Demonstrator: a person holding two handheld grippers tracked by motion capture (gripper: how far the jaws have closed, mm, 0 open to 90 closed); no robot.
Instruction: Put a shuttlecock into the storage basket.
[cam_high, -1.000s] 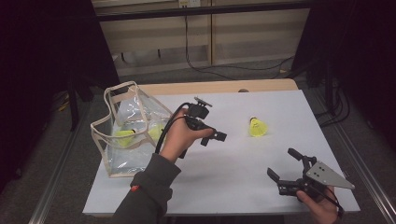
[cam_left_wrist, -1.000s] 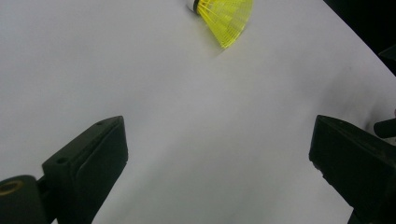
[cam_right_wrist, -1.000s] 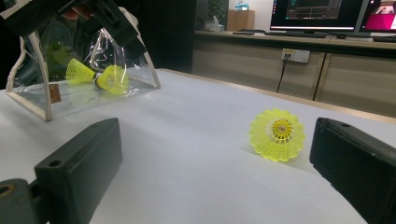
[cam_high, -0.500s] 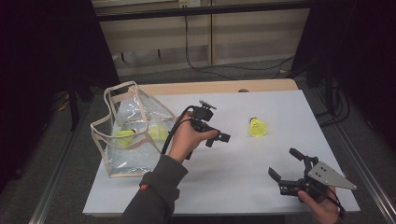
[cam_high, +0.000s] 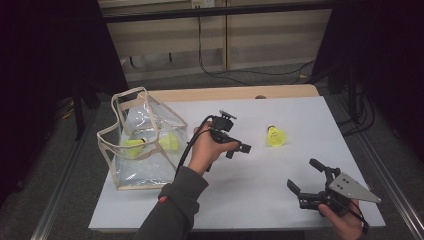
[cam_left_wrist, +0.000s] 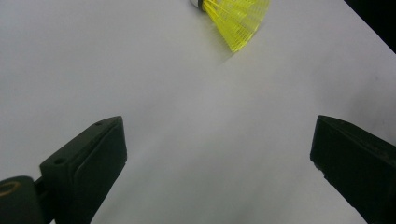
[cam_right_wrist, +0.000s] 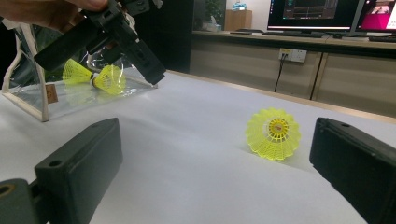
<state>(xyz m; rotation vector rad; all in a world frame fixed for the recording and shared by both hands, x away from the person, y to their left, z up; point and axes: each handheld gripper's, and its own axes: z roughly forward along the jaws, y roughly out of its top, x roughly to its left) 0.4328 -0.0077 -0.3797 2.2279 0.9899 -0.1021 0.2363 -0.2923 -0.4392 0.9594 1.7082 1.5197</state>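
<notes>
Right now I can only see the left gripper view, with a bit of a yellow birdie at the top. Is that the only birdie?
Observer: No. Two more yellow shuttlecocks lie inside the clear bag at the table's left side.
Operator: Is my other gripper holding anything?
Observer: No. The right gripper sits open and empty near the table's front right.
Operator: Which way does the loose birdie point?
Observer: In the right gripper view, the loose shuttlecock lies on its side with its open skirt facing that camera.
</notes>
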